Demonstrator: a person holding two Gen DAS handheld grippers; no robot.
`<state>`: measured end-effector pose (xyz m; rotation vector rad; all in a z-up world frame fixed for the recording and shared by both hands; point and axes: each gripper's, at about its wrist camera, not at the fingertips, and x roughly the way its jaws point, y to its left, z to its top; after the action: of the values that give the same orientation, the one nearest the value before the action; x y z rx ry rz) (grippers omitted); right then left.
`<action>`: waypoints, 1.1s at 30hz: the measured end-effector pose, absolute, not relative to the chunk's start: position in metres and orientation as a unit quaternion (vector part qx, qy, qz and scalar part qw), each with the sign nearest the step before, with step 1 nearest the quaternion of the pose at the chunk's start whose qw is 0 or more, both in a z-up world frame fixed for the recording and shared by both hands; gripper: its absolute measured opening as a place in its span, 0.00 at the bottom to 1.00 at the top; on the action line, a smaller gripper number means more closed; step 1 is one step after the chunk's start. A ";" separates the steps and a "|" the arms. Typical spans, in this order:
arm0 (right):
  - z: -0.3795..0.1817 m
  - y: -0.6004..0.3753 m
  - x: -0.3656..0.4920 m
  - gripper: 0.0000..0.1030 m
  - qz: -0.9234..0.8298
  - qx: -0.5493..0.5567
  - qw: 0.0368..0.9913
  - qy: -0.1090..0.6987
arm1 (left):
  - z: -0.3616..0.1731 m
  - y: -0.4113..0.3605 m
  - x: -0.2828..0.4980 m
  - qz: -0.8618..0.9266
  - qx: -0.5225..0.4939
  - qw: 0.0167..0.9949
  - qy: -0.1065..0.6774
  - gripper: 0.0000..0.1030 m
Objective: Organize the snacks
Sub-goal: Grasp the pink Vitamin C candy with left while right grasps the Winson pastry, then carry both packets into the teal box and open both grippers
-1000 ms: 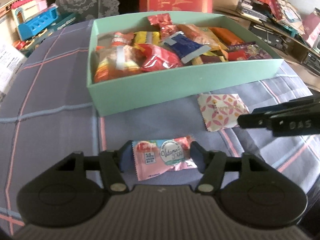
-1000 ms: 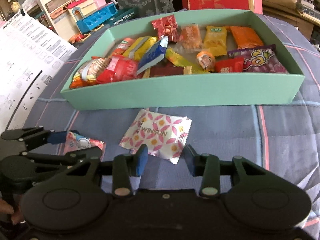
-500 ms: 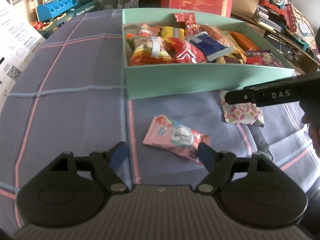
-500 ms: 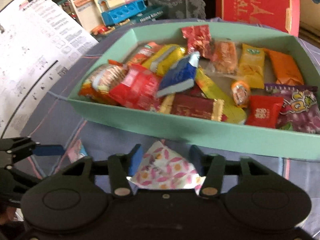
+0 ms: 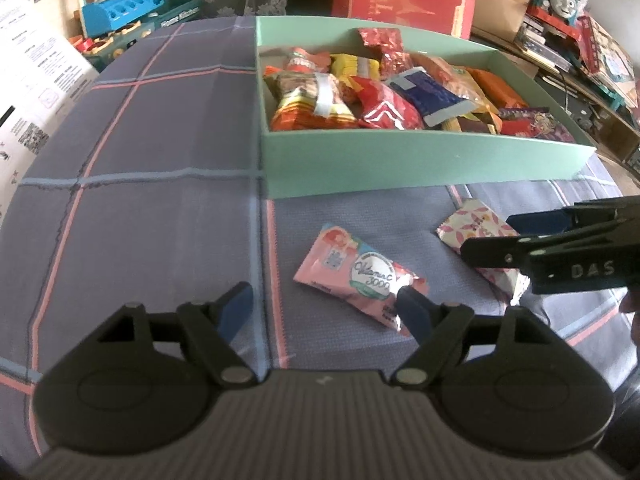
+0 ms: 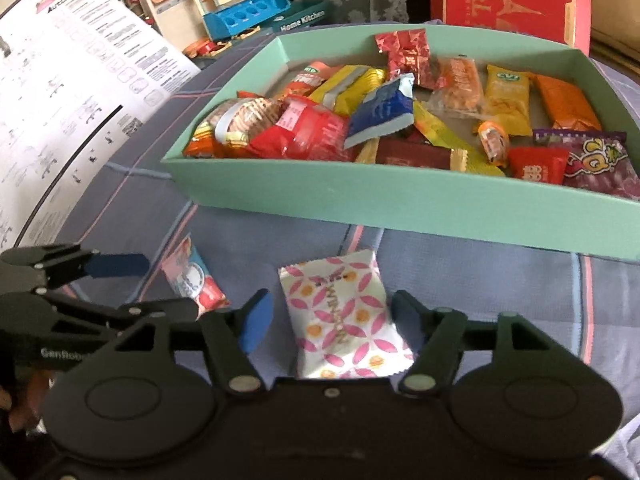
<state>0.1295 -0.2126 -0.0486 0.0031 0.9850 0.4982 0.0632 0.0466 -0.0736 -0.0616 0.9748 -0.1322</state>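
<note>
Both grippers spread: the left gripper [image 5: 322, 308] should centre on the pink packet [image 5: 358, 274] mid-frame, the right gripper [image 6: 332, 314] straddles the white packet [image 6: 344, 316] lower-centre, below the box [image 6: 400, 200].

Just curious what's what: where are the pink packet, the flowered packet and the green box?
pink packet [image 5: 352, 276], left wrist view, round label.
flowered packet [image 6: 340, 312], right wrist view, middle.
green box [image 6: 360, 196], right wrist view, near wall.

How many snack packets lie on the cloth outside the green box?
2. The pink packet lies before the left gripper; the white packet with pink flowers lies between the fingers of the open right gripper. Others may be hidden behind the green box.
</note>
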 end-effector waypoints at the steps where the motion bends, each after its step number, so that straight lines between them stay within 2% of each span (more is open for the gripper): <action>1: -0.049 -0.209 0.129 0.67 0.229 -0.009 0.855 0.465 | -0.073 0.049 0.064 -0.060 -0.035 0.880 0.469 0.78; 4: -0.053 -0.192 0.124 0.50 0.217 -0.064 0.865 0.448 | -0.072 0.055 0.066 -0.044 -0.057 0.876 0.478 0.85; 6: -0.054 -0.194 0.121 0.49 0.218 -0.076 0.866 0.443 | -0.071 0.058 0.070 -0.038 -0.075 0.871 0.483 0.85; 14: -0.053 -0.241 0.120 0.48 0.188 0.010 0.869 0.457 | -0.071 0.035 0.092 -0.016 -0.105 0.859 0.501 0.85; 15: -0.053 -0.246 0.120 0.48 0.186 0.019 0.869 0.458 | -0.071 0.032 0.094 -0.011 -0.105 0.859 0.502 0.83; 17: -0.054 -0.253 0.120 0.48 0.183 0.034 0.869 0.458 | -0.071 0.024 0.098 0.010 -0.090 0.862 0.499 0.73; 18: -0.055 -0.256 0.118 0.48 0.181 0.040 0.870 0.457 | -0.070 0.019 0.098 0.017 -0.075 0.866 0.495 0.53; 19: -0.055 -0.259 0.118 0.48 0.179 0.046 0.870 0.456 | -0.070 0.014 0.098 0.020 -0.056 0.870 0.490 0.44; 20: -0.055 -0.261 0.117 0.48 0.178 0.053 0.870 0.456 | -0.069 0.011 0.098 0.015 -0.045 0.871 0.489 0.40; 22: -0.055 -0.264 0.116 0.48 0.175 0.069 0.870 0.456 | -0.069 0.006 0.095 0.008 -0.032 0.873 0.487 0.37; 33: -0.031 -0.284 0.107 0.48 0.170 0.108 0.879 0.433 | -0.043 0.012 0.082 -0.033 -0.034 0.882 0.469 0.37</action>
<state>0.1074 -0.2841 -0.0305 0.2260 0.9018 0.3535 0.0822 0.0121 -0.0429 -0.0712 0.9770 -0.0694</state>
